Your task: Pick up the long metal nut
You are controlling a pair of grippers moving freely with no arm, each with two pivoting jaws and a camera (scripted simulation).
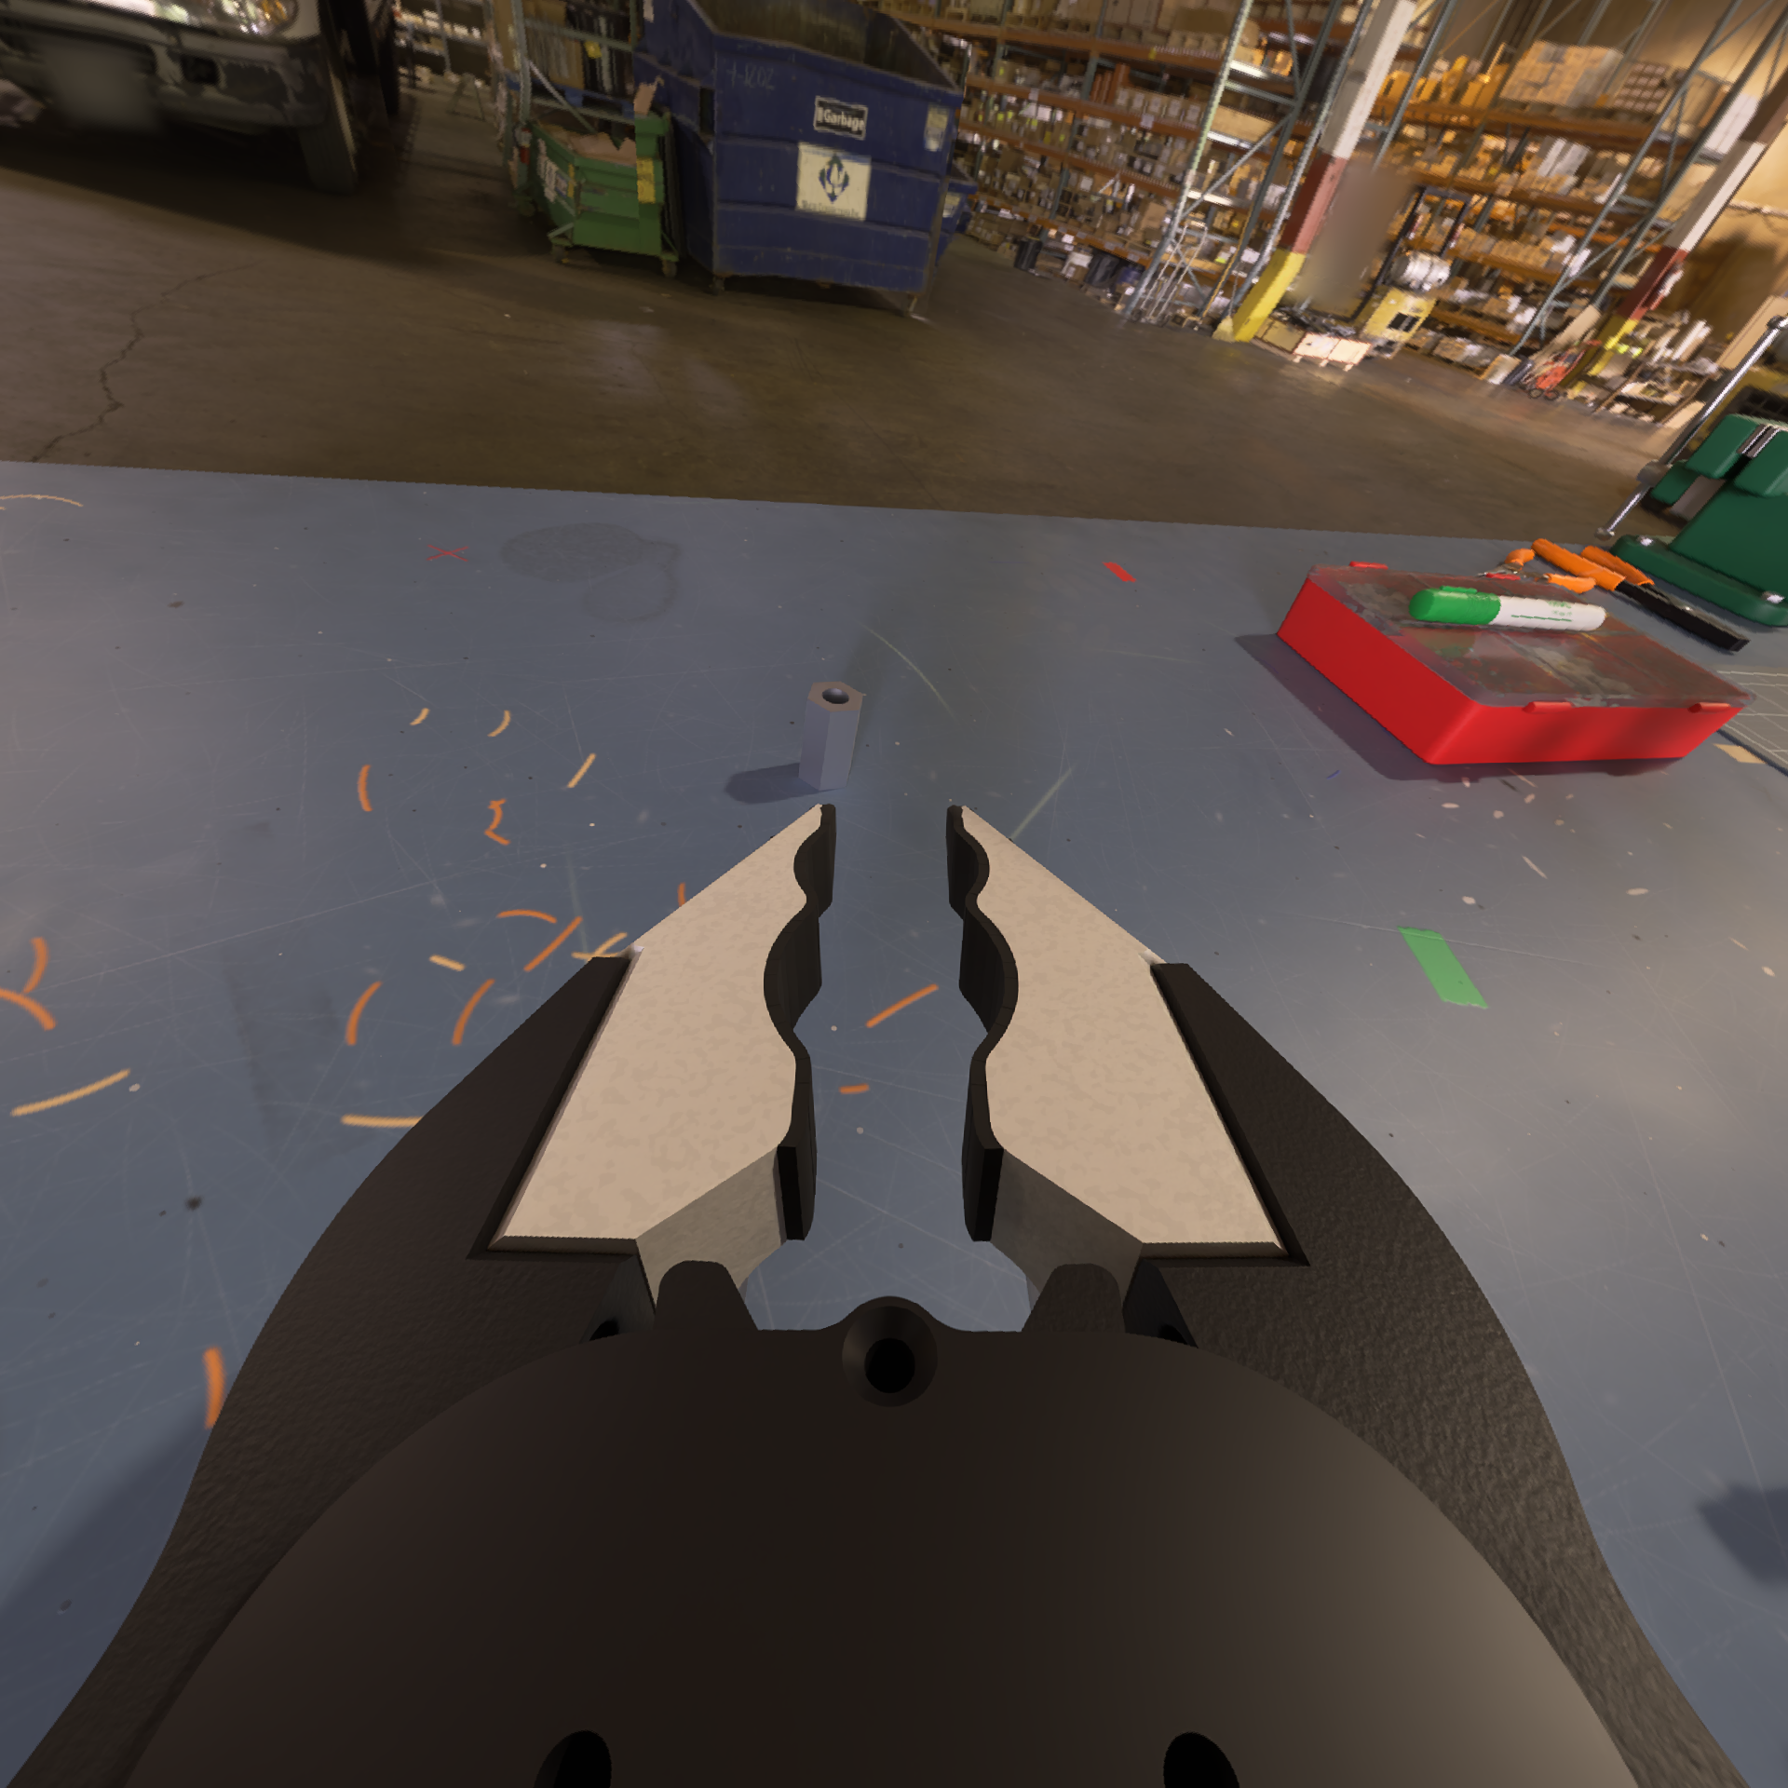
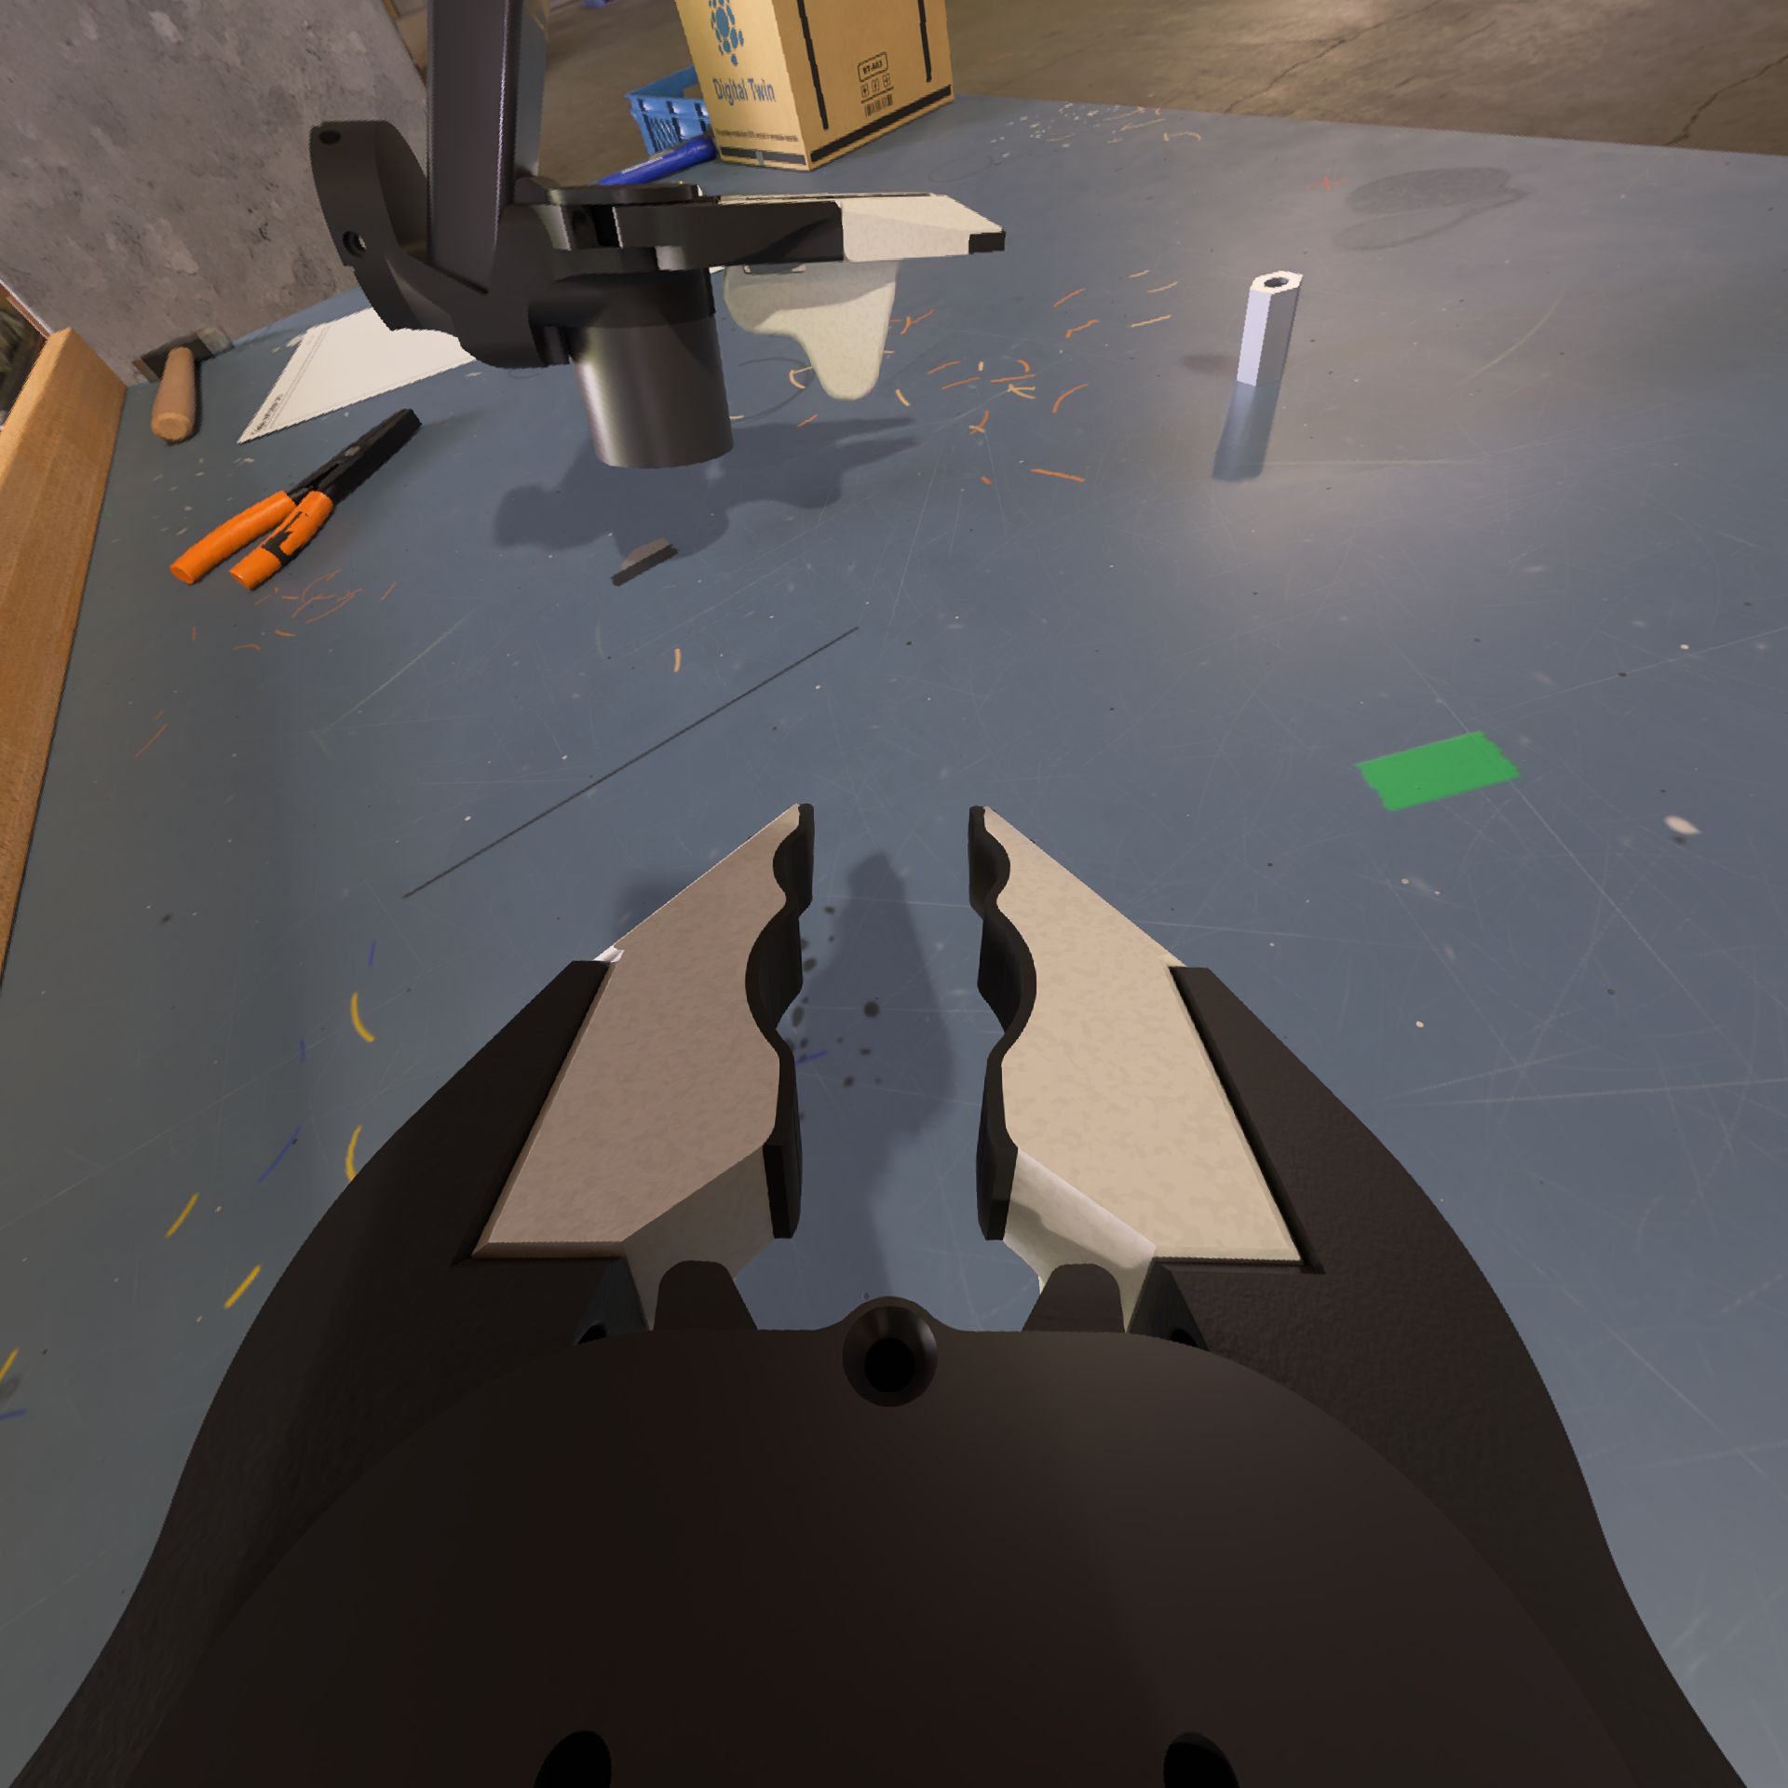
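Ahead, upright long metal nut [image 1: 830,735] — left tongs [image 1: 890,811] parted

Printed labels on blue dumpster [image 1: 803,155], cardboard box [image 2: 822,77], green marker [image 1: 1504,610].

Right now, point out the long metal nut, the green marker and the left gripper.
long metal nut [image 1: 829,738]: left wrist view, on its side face.
green marker [image 1: 1503,610]: left wrist view, mid-barrel, atop the red box.
left gripper [image 1: 890,811]: left wrist view, midway between fingertips.
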